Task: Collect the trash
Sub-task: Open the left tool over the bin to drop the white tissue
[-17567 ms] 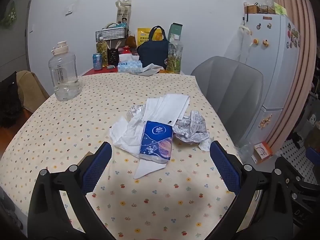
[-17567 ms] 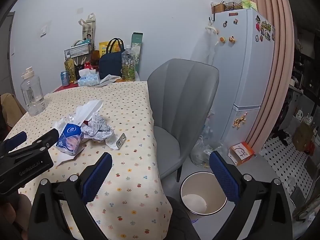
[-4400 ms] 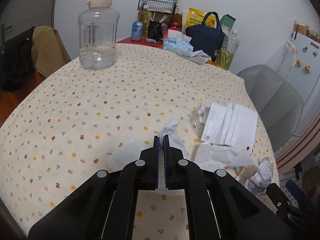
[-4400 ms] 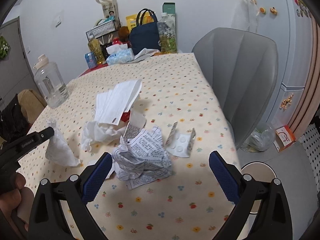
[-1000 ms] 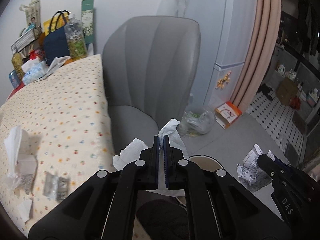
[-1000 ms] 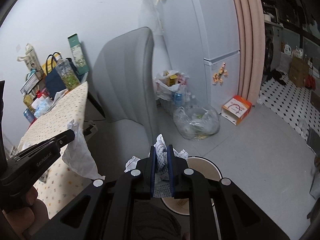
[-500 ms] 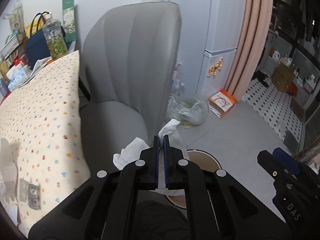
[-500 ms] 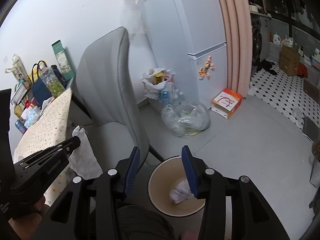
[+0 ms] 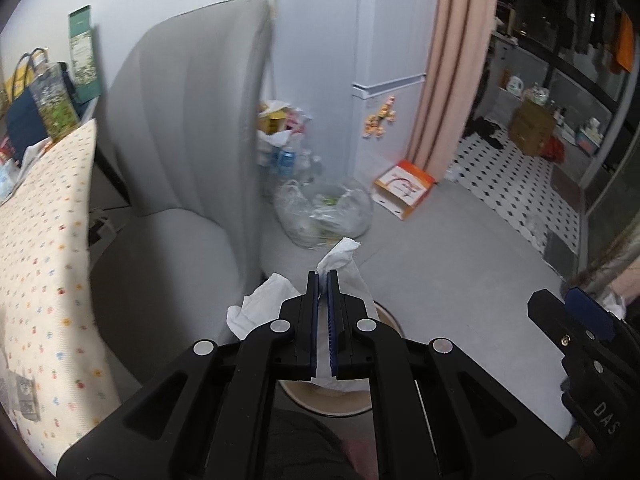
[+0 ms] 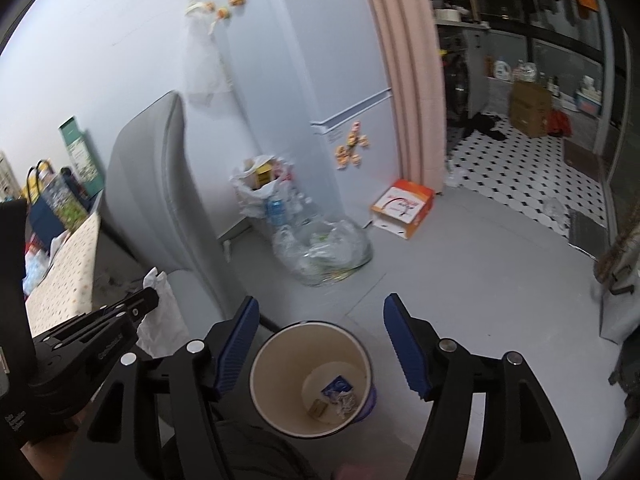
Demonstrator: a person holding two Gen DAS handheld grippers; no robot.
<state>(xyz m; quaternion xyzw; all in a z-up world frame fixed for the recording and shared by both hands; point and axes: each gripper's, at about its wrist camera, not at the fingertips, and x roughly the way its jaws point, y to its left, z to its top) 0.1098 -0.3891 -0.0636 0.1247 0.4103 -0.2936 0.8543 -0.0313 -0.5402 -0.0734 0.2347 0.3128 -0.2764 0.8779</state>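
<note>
Tissue, white and crumpled, is pinched between the closed jaws of the left gripper, with one wad sticking up past the tips and another bulging out to the left. In the left wrist view it hangs over the bin, whose rim is mostly hidden behind the gripper, so the contents cannot be seen there. The right wrist view looks straight down into the bin: a blue-and-white wrapper, crumpled printed paper and a small brown scrap lie on its bottom. The right gripper is held over the bin, angled downward; its jaws have just been opening and now stand wide with nothing between them. In that same view the left gripper is seen at the left, beside the grey chair, the tissue drooping below its tip. A clear bag of rubbish sits on the floor beyond the bin, near the fridge.
</note>
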